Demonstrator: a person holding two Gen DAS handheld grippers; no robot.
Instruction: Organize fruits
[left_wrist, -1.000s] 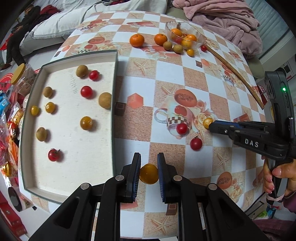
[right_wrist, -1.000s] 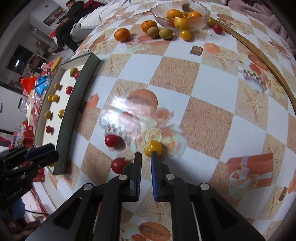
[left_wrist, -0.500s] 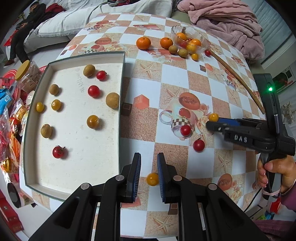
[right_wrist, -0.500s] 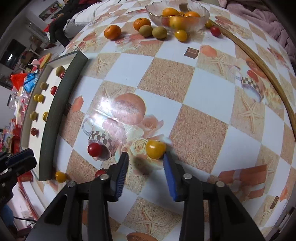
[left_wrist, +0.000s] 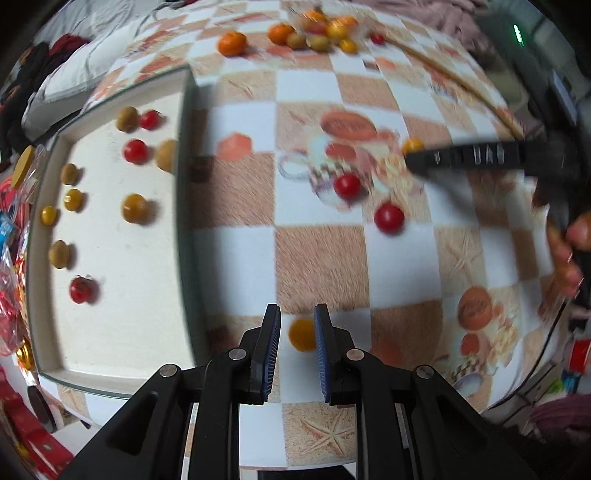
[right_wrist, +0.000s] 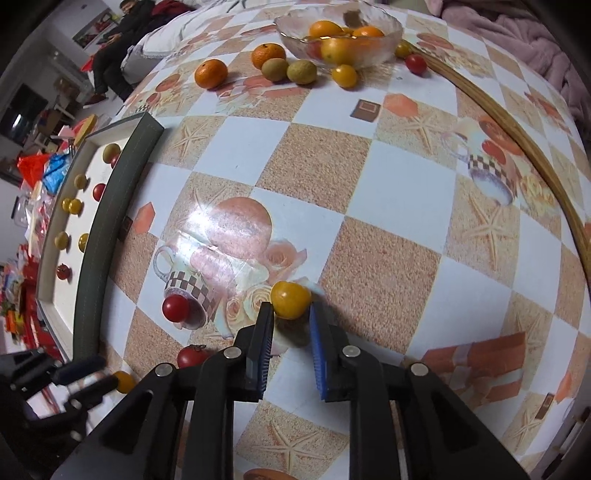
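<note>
A small yellow-orange fruit lies on the tablecloth between the tips of my left gripper, whose jaws stand apart around it without gripping. My right gripper is open, its tips either side of a yellow tomato resting on the table. That tomato and the right gripper also show, blurred, in the left wrist view. Two red tomatoes lie loose between them. A white tray on the left holds several small fruits.
A glass bowl of oranges stands at the far edge, with oranges, green fruits and small tomatoes beside it. A curved wooden strip runs along the right. Snack packets lie beyond the tray's left side.
My left gripper let go of the yellow-orange fruit, rose, then came back low around it. My right gripper opened and closed in on the yellow tomato.
</note>
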